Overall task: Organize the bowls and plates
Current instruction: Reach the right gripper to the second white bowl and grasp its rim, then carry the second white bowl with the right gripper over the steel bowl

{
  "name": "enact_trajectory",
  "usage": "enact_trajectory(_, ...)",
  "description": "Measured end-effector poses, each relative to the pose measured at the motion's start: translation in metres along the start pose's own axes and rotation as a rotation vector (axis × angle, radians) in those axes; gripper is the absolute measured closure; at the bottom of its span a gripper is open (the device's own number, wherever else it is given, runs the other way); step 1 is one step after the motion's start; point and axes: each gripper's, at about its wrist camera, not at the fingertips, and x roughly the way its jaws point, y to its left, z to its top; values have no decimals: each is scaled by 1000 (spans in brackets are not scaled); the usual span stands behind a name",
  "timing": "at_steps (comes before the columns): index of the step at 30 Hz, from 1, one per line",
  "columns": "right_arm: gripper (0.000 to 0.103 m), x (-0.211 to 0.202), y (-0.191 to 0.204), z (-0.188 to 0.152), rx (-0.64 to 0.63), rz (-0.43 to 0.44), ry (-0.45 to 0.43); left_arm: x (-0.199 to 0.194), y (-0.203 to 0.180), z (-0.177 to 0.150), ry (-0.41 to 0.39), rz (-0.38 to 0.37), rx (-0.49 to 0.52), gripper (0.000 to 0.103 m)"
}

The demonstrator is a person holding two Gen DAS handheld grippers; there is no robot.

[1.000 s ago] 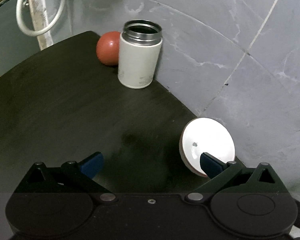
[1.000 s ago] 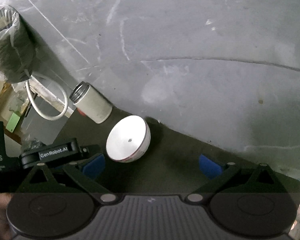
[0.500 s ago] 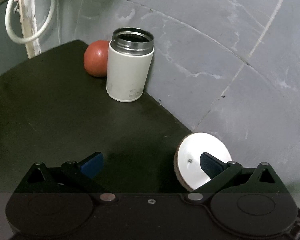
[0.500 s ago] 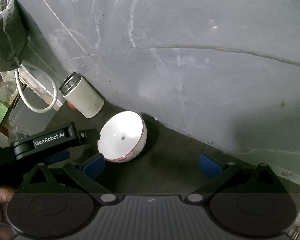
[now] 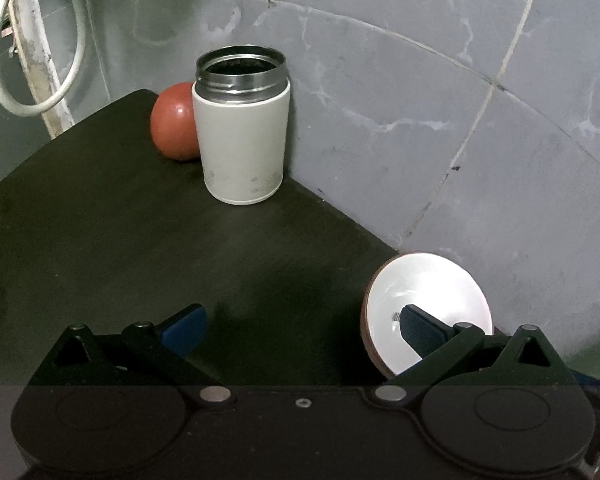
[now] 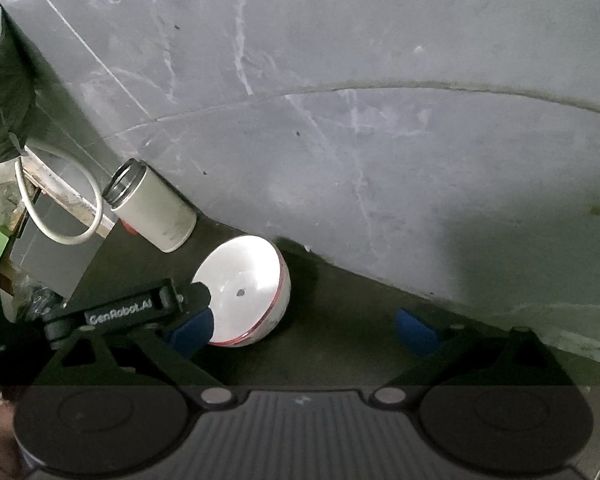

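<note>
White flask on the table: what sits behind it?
A red ball sits behind the white flask, beside the grey wall; the flask covers the ball's right part.

Bystanders on the dark counter [image 5: 100,220]

An open, lidless white flask [image 5: 242,128] stands upright near the grey marbled wall [image 5: 420,100], a red ball [image 5: 174,120] touching behind it; a white cable [image 5: 36,92] loops beyond the counter's edge.
</note>
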Motion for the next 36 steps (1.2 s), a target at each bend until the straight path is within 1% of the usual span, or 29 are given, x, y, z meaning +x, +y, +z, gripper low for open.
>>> enact_trajectory(3, 12, 9, 1, 1, 3, -14, 9, 0, 1, -1, 3, -4, 12, 1)
enact_trajectory(5, 23, 13, 3, 0, 2, -17, 15, 2, 1, 0, 7, -7, 14, 1)
enact_trajectory(8, 32, 17, 6, 0, -10, -13, 15, 2, 1, 1, 9, -36, 14, 8)
enact_trajectory(10, 36, 20, 9, 1, -17, -16, 17, 4, 2, 1, 14, -62, 7, 18)
enact_trajectory(12, 42, 23, 10, 3, -19, -12, 21, 5, 2, 1, 17, -87, -5, 22)
enact_trajectory(14, 50, 26, 11, 4, -18, -7, 20, 6, 1, 1, 15, -95, -7, 23)
enact_trajectory(17, 56, 28, 14, 6, -29, -8, 16, 6, 0, 1, 22, -108, -10, 32)
enact_trajectory(20, 62, 31, 15, 6, -35, -10, 18, 6, -3, 1, 32, -129, -16, 47)
enact_trajectory(21, 63, 31, 16, 6, -38, -9, 18, 7, -4, 1, 39, -139, -18, 55)
enact_trajectory(24, 64, 35, 18, 6, -54, -12, 20, 9, -7, 1, 53, -156, -20, 66)
enact_trajectory(25, 64, 35, 19, 7, -59, -14, 24, 10, -8, 1, 59, -163, -23, 74)
enact_trajectory(26, 64, 35, 20, 7, -66, -17, 24, 11, -8, 1, 67, -170, -27, 78)
enact_trajectory(27, 64, 36, 21, 7, -78, -24, 22, 12, -9, 1, 78, -177, -29, 86)
enact_trajectory(28, 64, 37, 23, 7, -88, -28, 23, 12, -9, 1, 81, -186, -34, 89)
enact_trajectory(31, 64, 40, 25, 7, -102, -28, 31, 13, -9, 2, 86, -182, -47, 91)
enact_trajectory(34, 66, 43, 26, 9, -125, -21, 44, 12, -9, 1, 88, -185, -64, 91)
enact_trajectory(36, 72, 44, 26, 10, -139, -3, 53, 12, -10, 0, 86, -180, -65, 92)
